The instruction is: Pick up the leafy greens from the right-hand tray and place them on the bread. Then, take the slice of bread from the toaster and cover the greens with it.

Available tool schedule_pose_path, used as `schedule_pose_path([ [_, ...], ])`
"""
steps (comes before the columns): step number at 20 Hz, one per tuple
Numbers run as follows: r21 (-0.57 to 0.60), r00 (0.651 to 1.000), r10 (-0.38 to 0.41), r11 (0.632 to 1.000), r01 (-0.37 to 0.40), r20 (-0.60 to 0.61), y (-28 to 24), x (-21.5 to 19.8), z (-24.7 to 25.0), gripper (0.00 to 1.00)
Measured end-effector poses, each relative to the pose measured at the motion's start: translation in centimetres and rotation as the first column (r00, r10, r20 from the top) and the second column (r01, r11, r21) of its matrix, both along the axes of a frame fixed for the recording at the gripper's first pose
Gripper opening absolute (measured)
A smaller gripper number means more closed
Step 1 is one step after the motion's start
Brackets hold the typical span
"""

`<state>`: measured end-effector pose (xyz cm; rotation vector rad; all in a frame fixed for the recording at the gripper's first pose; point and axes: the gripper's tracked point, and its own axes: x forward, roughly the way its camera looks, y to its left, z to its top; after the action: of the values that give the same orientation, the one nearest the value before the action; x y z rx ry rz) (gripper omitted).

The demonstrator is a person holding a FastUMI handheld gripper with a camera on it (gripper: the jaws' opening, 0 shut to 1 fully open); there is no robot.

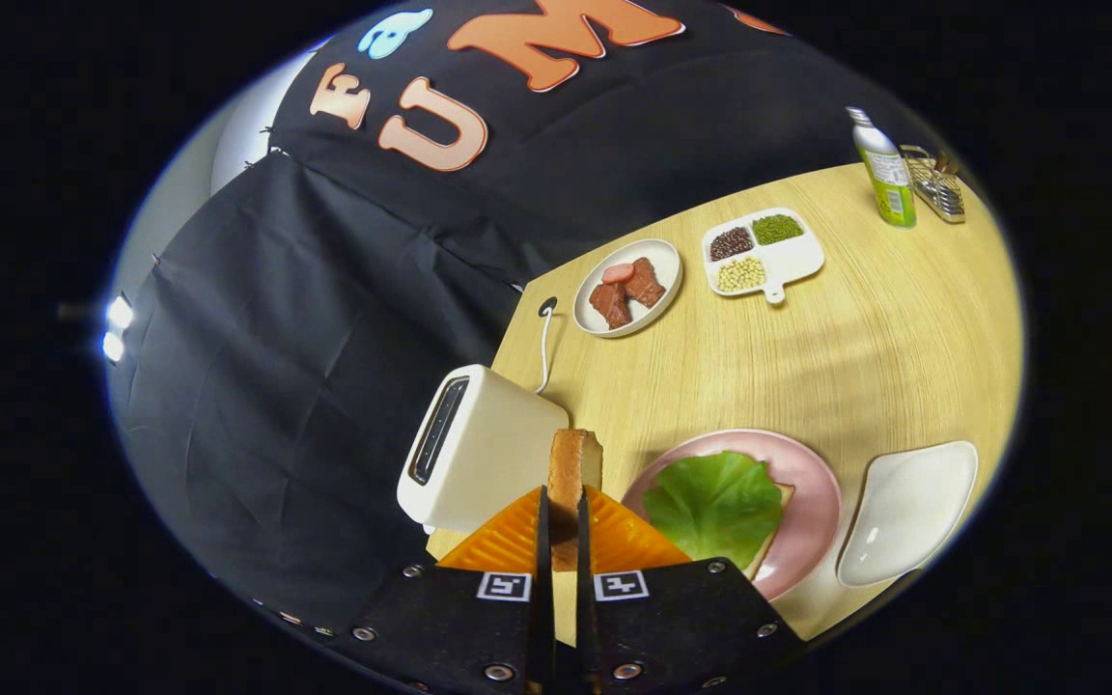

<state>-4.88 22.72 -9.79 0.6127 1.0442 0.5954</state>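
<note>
My gripper [564,512] is clamped nearly closed on a slice of bread [574,468], both fingers pressing its flat sides, the slice standing on edge and sticking out ahead of the tips. I see it held above the worktop [865,338], just beside the toaster [474,449], which sits at the worktop's edge against the black cloth, cord [545,347] trailing behind it. Just beside the slice on the other side lies the pink plate [812,483], carrying the leafy greens [713,504] spread over the lower bread [776,541]. An empty white tray [908,512] sits beyond that plate. Farther off, a dish of meat [628,287], a divided tray of beans [762,253], a bottle [885,169] and a wire rack [935,185] stand near the far edge.
</note>
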Motion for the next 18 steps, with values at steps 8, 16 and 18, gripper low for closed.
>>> schedule_pose_path([
  [8, 0.008, 0.995, -0.063, 0.998, 0.064, -0.078, -3.4, -1.3, -5.0, 0.09],
  [16, -0.046, 0.990, -0.097, 0.995, 0.093, -0.097, -6.3, -2.3, -9.5, 0.09],
  [18, -0.055, 0.991, -0.098, 0.994, 0.093, -0.092, -6.5, -2.3, -10.0, 0.09],
])
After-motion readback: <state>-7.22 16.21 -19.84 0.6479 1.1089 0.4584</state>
